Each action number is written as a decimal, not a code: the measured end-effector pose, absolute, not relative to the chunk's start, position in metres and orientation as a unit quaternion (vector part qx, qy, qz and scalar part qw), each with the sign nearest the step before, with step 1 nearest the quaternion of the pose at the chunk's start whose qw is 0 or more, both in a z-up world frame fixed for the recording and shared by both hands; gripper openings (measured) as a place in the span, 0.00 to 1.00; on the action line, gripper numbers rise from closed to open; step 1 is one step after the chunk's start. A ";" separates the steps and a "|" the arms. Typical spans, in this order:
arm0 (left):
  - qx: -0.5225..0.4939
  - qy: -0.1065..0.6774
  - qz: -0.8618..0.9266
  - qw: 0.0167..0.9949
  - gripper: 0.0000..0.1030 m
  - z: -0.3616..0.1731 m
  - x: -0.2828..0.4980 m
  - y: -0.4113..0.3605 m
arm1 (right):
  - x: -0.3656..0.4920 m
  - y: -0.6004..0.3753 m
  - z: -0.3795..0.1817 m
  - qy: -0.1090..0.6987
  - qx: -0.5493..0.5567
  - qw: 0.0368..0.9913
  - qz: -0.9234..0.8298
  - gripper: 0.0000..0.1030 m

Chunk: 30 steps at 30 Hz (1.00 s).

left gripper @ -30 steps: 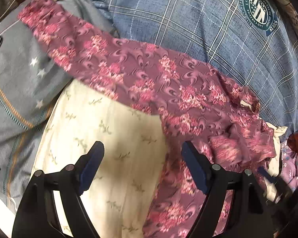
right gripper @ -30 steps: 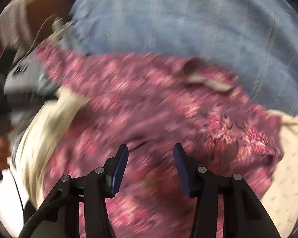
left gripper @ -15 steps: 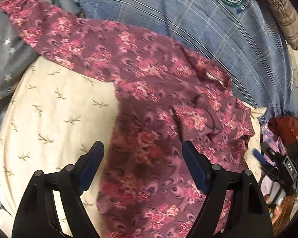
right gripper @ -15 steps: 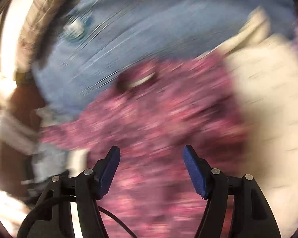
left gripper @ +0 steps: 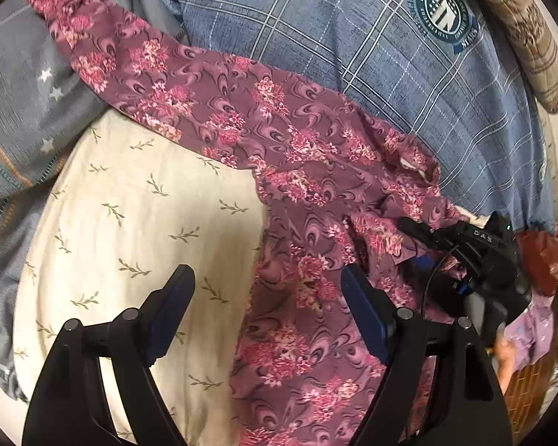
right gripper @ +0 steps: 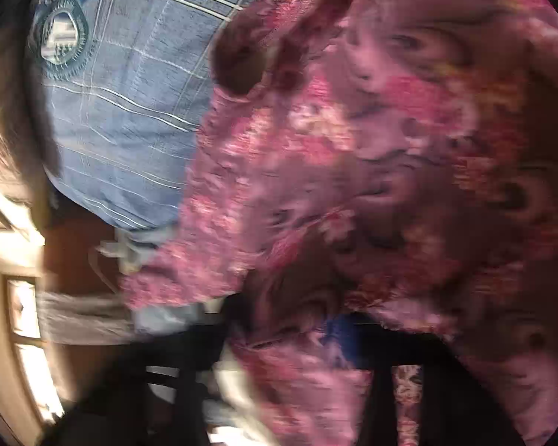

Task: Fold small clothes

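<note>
Garment: a purple floral top [left gripper: 297, 171] lies spread on the bed, one long sleeve [left gripper: 104, 52] stretched toward the far left, body running down toward the camera, collar [left gripper: 416, 163] toward the right.
Right side of garment: bunched and rumpled where the right gripper [left gripper: 424, 239] meets it, probably so that this side can be drawn over the body as a first fold.
Right gripper, own view: blurred cloth [right gripper: 353, 167] fills the frame and drapes over the jaws; a blue pad shows beneath it, but whether the jaws pinch the fabric cannot be told.
Left gripper [left gripper: 268, 304]: jaws wide apart, holding nothing, poised above the body's left edge, likely ready to pin or lift it.
Underlay: a cream leaf-print sheet [left gripper: 137, 223] beneath the garment gives a flat folding surface.
Surroundings: a blue plaid quilt [left gripper: 353, 37] with a round crest [left gripper: 442, 3] beyond; a grey starred cloth [left gripper: 22, 93] at left.
</note>
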<state>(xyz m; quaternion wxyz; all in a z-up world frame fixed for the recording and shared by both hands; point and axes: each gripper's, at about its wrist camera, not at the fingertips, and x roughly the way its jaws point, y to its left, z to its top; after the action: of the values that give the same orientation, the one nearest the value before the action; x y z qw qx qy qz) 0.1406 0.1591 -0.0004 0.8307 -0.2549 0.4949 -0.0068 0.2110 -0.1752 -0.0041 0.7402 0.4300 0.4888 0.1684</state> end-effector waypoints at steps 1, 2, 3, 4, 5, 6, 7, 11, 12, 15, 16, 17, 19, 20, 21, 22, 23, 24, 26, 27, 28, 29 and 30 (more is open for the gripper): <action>-0.261 0.493 -0.012 0.830 0.79 -0.001 0.140 0.159 | 0.213 -0.170 0.009 0.473 0.426 0.748 0.186 0.14; -0.259 0.491 -0.014 0.831 0.79 -0.001 0.139 0.159 | 0.211 -0.163 0.037 0.426 0.423 0.767 0.225 0.14; -0.257 0.489 -0.015 0.833 0.79 0.000 0.138 0.159 | 0.208 -0.160 0.059 0.382 0.423 0.780 0.257 0.14; -0.252 0.489 -0.013 0.835 0.79 -0.001 0.138 0.158 | 0.203 -0.157 0.080 0.335 0.423 0.792 0.287 0.14; -0.247 0.488 -0.011 0.837 0.79 -0.001 0.137 0.158 | 0.201 -0.155 0.090 0.308 0.420 0.800 0.297 0.14; -0.245 0.489 -0.009 0.837 0.79 -0.002 0.138 0.158 | 0.202 -0.148 0.094 0.303 0.411 0.808 0.295 0.15; -0.244 0.490 -0.006 0.837 0.79 -0.004 0.139 0.159 | 0.207 -0.137 0.086 0.325 0.401 0.804 0.296 0.18; -0.258 0.500 0.005 0.827 0.79 -0.014 0.145 0.158 | 0.221 -0.096 0.003 0.483 0.334 0.769 0.254 0.21; -0.262 0.503 0.005 0.824 0.79 -0.016 0.147 0.157 | 0.219 -0.090 -0.024 0.522 0.319 0.754 0.239 0.21; -0.267 0.505 -0.001 0.821 0.79 -0.015 0.149 0.150 | 0.196 -0.105 -0.040 0.533 0.328 0.737 0.256 0.21; -0.269 0.504 -0.003 0.821 0.79 -0.014 0.151 0.147 | 0.187 -0.114 -0.033 0.530 0.320 0.741 0.261 0.22; -0.273 0.503 -0.005 0.820 0.79 -0.012 0.154 0.143 | 0.181 -0.127 -0.023 0.520 0.310 0.750 0.267 0.29; -0.285 0.504 -0.016 0.815 0.79 -0.009 0.160 0.132 | 0.176 -0.174 -0.006 0.487 0.305 0.779 0.251 0.42; -0.292 0.505 -0.024 0.812 0.79 -0.007 0.166 0.124 | 0.165 -0.205 0.004 0.469 0.312 0.793 0.233 0.49; -0.300 0.509 -0.029 0.807 0.79 -0.008 0.171 0.114 | 0.151 -0.244 0.013 0.449 0.329 0.805 0.207 0.51; -0.306 0.509 -0.036 0.804 0.79 -0.010 0.174 0.108 | 0.146 -0.265 0.019 0.439 0.337 0.811 0.188 0.51; -0.314 0.513 -0.045 0.798 0.79 -0.013 0.180 0.097 | 0.141 -0.292 0.025 0.431 0.347 0.818 0.157 0.52; -0.319 0.519 -0.045 0.791 0.79 -0.016 0.185 0.089 | 0.135 -0.320 0.028 0.418 0.369 0.820 0.132 0.52; -0.337 0.533 -0.040 0.775 0.79 -0.026 0.193 0.074 | 0.125 -0.356 0.030 0.407 0.409 0.809 0.108 0.52; -0.347 0.538 -0.038 0.768 0.79 -0.030 0.195 0.068 | 0.123 -0.370 0.028 0.407 0.432 0.798 0.106 0.52; -0.360 0.542 -0.032 0.759 0.79 -0.037 0.196 0.063 | 0.121 -0.378 0.028 0.409 0.446 0.789 0.107 0.52; -0.370 0.542 -0.027 0.754 0.79 -0.041 0.197 0.061 | 0.127 -0.371 0.025 0.410 0.455 0.783 0.110 0.52; -0.379 0.539 -0.018 0.752 0.79 -0.044 0.198 0.061 | 0.132 -0.366 0.022 0.416 0.454 0.780 0.110 0.52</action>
<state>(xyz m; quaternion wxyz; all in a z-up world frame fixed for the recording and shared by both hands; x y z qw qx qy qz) 0.1978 0.0606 -0.0442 0.7515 -0.3792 0.5395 -0.0176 0.1322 -0.3664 0.0222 0.7804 0.4541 0.4156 0.1097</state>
